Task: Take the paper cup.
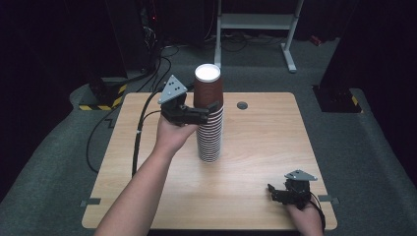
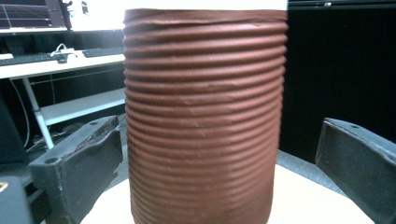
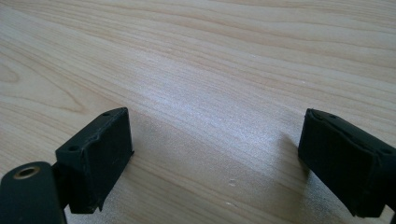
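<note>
A tall stack of ribbed brown paper cups (image 1: pixel 210 140) stands upside down in the middle of the wooden table (image 1: pixel 265 137). The top cup (image 1: pixel 208 89) shows its white base upward. My left gripper (image 1: pixel 210 108) is raised beside the stack at the height of that top cup. In the left gripper view the top cup (image 2: pixel 205 116) stands between the jaws of my left gripper (image 2: pixel 219 172); a gap shows on the right side, so the gripper is open. My right gripper (image 1: pixel 273 191) rests low near the table's front right, and it stands open (image 3: pixel 215 163) over bare wood.
A small round grommet (image 1: pixel 242 105) sits in the table's far edge area. Behind the table stand a white metal frame (image 1: pixel 255 22) and dark equipment. The left gripper's cable (image 1: pixel 139 130) trails off the table's left side.
</note>
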Motion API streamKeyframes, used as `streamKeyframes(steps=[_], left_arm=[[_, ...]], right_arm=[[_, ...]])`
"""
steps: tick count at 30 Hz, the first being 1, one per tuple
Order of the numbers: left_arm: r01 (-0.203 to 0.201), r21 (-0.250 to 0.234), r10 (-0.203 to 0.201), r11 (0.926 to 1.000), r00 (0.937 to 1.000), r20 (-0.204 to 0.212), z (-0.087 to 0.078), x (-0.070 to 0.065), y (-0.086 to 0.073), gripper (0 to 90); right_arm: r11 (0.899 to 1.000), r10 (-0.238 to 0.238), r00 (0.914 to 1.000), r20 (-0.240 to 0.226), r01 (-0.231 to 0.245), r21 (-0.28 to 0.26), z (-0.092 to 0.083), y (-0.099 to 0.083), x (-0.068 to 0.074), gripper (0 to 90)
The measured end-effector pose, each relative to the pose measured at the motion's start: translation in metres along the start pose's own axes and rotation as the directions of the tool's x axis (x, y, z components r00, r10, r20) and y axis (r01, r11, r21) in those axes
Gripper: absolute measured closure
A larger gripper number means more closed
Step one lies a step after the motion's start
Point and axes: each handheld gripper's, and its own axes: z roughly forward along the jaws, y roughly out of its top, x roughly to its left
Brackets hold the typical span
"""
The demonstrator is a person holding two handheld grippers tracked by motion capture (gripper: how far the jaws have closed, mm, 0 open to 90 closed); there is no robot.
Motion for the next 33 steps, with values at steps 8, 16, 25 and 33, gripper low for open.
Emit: streamKeyframes(steps=[8,16,25,33], left_arm=[[-0.01,0.004,0.01,0.9999,0.9999,0.004,0.012,0.002,0.005,0.3],[-0.006,0.015,0.006,0.9999,0.9998,0.018,0.022,0.004,0.01,0.9],[0.012,0.033,-0.013,0.9994,0.9995,0.029,0.029,0.005,0.01,4.3],[0.001,0.006,-0.001,1.0,0.9995,-0.03,0.026,0.001,0.005,15.1]], right_arm=[[1.0,-0.002,1.0,-0.001,0.002,-0.001,0.0,0.0,0.0,9.5],[1.0,-0.003,1.0,-0.003,0.003,-0.001,0.0,0.0,0.0,9.5],[1.0,-0.005,1.0,-0.003,0.005,-0.001,0.0,-0.001,0.0,9.5],[1.0,-0.005,1.0,-0.004,0.005,-0.001,-0.001,-0.001,0.0,9.5]])
